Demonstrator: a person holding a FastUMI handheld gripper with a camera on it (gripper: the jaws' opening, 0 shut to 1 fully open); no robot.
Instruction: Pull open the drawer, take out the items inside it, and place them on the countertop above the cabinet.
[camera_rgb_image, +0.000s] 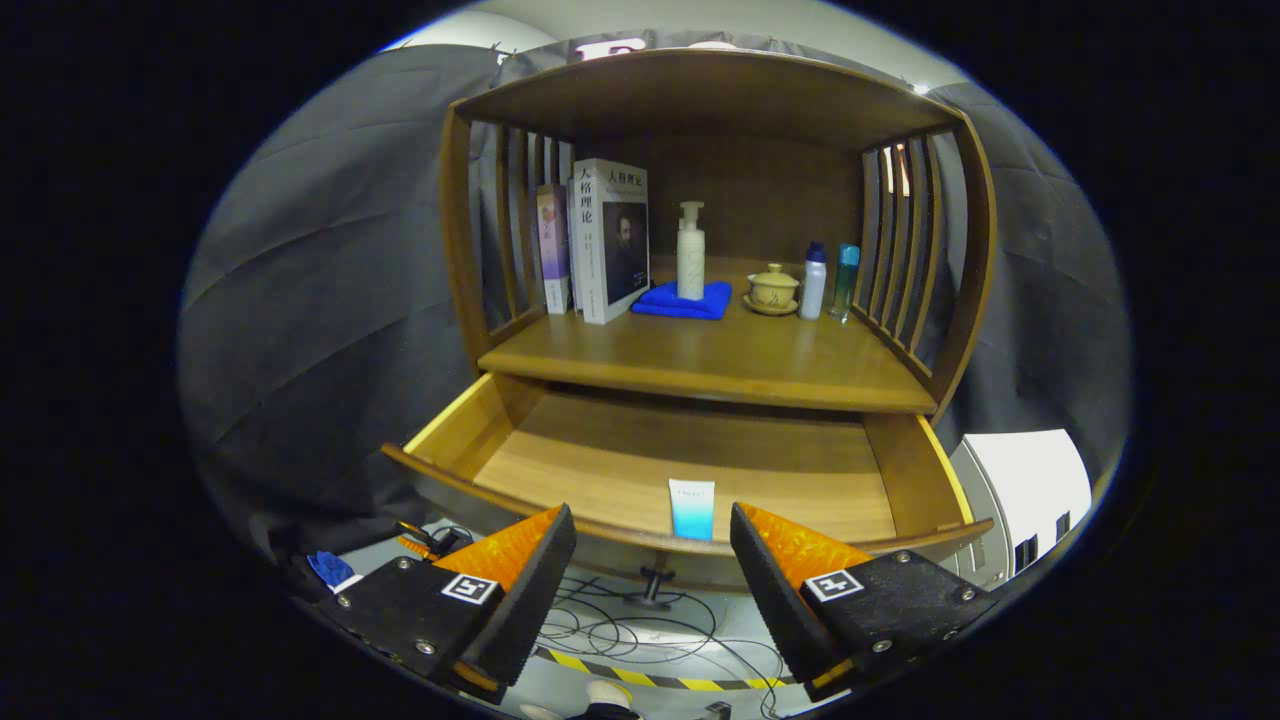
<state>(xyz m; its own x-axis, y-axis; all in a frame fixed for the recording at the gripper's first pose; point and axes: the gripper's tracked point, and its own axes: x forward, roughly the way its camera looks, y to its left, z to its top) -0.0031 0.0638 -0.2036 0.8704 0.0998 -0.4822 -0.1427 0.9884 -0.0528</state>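
The small tube (692, 508) lies at the front of the open drawer (620, 455), close against the front panel, just ahead of my gripper (652, 560) and roughly centred between my spread, empty fingers. To take it cleanly I'd come down over the drawer's front edge, tilt my tips to clear the panel, and close across the tube's narrow sides. I'm held low in front of the cabinet, aimed slightly up. The countertop (720, 365) above has bare wood in front of the blue cloth (683, 300), a good landing spot
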